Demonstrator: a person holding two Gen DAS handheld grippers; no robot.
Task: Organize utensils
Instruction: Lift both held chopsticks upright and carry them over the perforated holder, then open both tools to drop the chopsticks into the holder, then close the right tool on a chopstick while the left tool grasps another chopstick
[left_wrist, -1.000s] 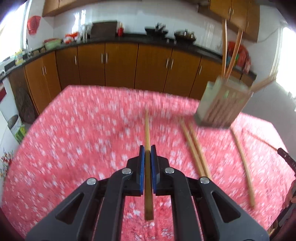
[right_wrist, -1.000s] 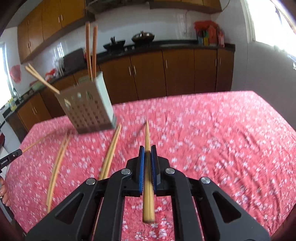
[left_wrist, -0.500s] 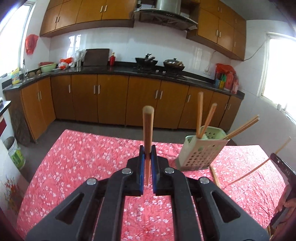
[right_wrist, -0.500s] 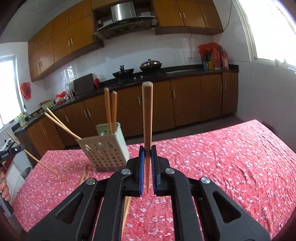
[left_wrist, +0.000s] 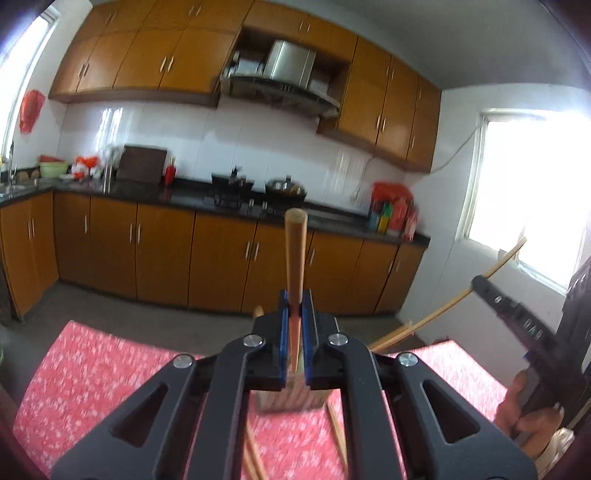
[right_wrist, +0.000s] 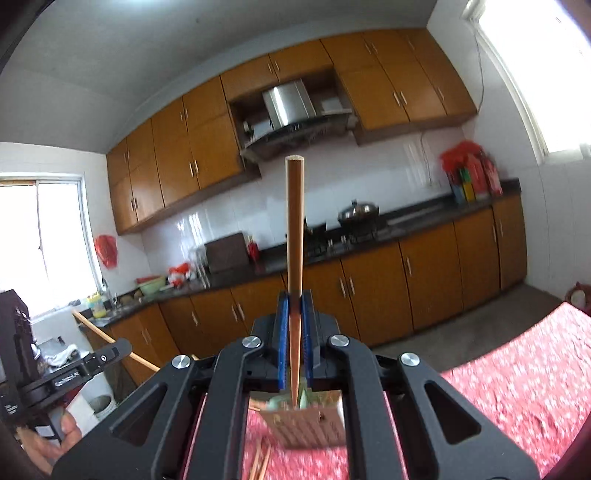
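Note:
My left gripper (left_wrist: 294, 314) is shut on a wooden chopstick (left_wrist: 295, 251) that stands upright, its lower end over the pale perforated utensil holder (left_wrist: 291, 400), mostly hidden behind the gripper. My right gripper (right_wrist: 294, 317) is shut on another upright chopstick (right_wrist: 294, 229), its tip just above the holder (right_wrist: 306, 424). In the left wrist view the right gripper (left_wrist: 517, 314) shows at the right with its chopstick (left_wrist: 443, 310). In the right wrist view the left gripper (right_wrist: 74, 369) shows at the left. Loose chopsticks (left_wrist: 338, 432) lie on the red floral tablecloth (left_wrist: 92, 380).
More loose chopsticks (right_wrist: 260, 463) lie on the cloth in front of the holder. Kitchen cabinets (left_wrist: 147, 251) and a dark counter (left_wrist: 192, 197) with pots stand beyond the table's far edge. A bright window (left_wrist: 528, 188) is at the right.
Both grippers lifted their chopsticks off the table, turned them upright and moved in over the utensil holder, which now sits directly below each gripper.

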